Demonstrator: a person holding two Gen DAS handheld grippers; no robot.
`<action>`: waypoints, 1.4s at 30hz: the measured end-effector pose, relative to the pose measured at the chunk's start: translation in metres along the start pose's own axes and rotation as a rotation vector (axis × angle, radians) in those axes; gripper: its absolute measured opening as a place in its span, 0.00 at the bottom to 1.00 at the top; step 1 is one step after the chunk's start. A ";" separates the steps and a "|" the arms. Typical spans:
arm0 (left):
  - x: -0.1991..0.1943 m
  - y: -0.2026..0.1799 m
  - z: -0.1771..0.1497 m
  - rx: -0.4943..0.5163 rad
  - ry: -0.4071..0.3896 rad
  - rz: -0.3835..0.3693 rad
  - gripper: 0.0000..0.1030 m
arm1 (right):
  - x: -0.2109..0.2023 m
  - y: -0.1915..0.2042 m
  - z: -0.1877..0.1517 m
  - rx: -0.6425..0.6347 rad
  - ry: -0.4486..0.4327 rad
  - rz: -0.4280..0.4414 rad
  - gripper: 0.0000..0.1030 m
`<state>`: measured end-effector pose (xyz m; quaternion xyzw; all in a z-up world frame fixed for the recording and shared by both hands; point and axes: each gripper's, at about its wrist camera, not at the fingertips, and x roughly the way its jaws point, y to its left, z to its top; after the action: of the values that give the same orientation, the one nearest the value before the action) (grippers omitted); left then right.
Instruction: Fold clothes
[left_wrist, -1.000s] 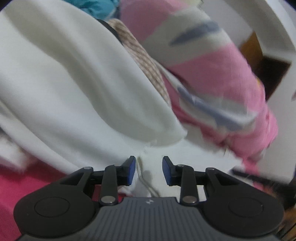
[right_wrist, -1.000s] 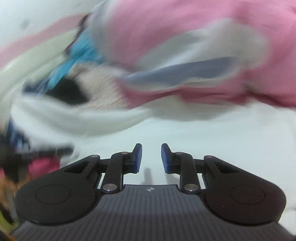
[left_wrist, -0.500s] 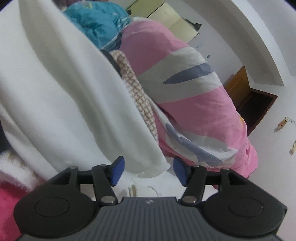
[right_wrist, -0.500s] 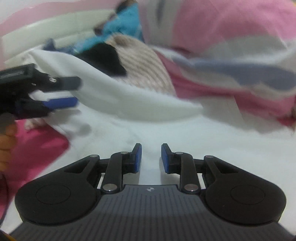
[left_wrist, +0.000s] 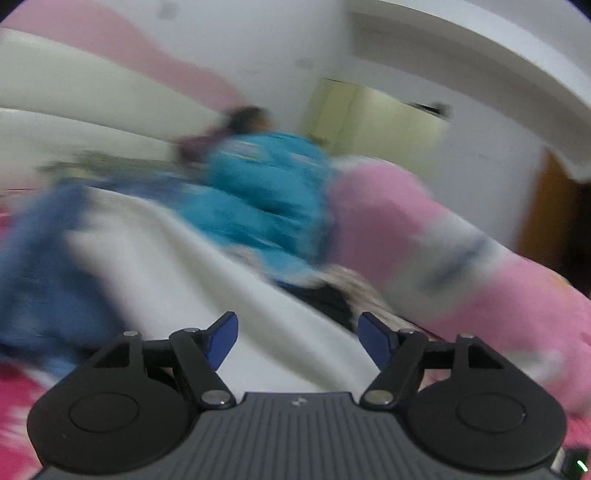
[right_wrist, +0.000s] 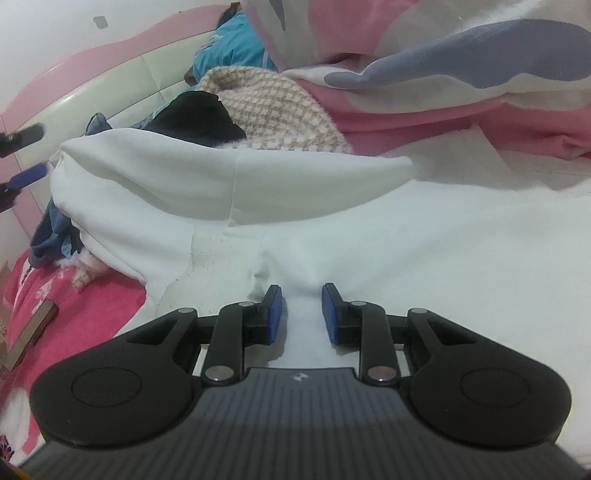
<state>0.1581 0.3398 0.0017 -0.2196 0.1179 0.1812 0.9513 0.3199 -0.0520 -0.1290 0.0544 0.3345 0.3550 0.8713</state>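
my left gripper (left_wrist: 297, 334) has just been opening and hangs wide and empty over the white fleece hooded garment (right_wrist: 424, 236) spread on the pink bed, while my right gripper (right_wrist: 301, 308) pinches a narrow ridge of it, which i judge needs firm holding and gentle pulling flat.

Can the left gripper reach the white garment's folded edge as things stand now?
Probably yes. The left gripper is open, its jaws having just widened with nothing between them, and the white garment lies directly ahead with nothing in between.

My left gripper (left_wrist: 297, 334): black linkage arms, blue pads, silver pivot screws.
My right gripper (right_wrist: 301, 308): same black build, ribbed grey housing, small logo.
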 end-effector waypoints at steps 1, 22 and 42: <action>0.001 0.016 0.006 -0.036 -0.004 0.038 0.71 | 0.002 0.001 0.000 -0.001 0.000 0.000 0.22; 0.043 0.071 0.016 -0.179 -0.057 0.142 0.10 | 0.002 -0.004 -0.002 0.043 -0.004 0.035 0.23; -0.001 -0.252 -0.110 0.401 0.284 -0.625 0.81 | -0.117 -0.055 -0.042 0.458 -0.137 -0.032 0.30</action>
<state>0.2409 0.0776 0.0008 -0.0775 0.2087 -0.1759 0.9589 0.2643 -0.1756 -0.1159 0.2692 0.3472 0.2516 0.8624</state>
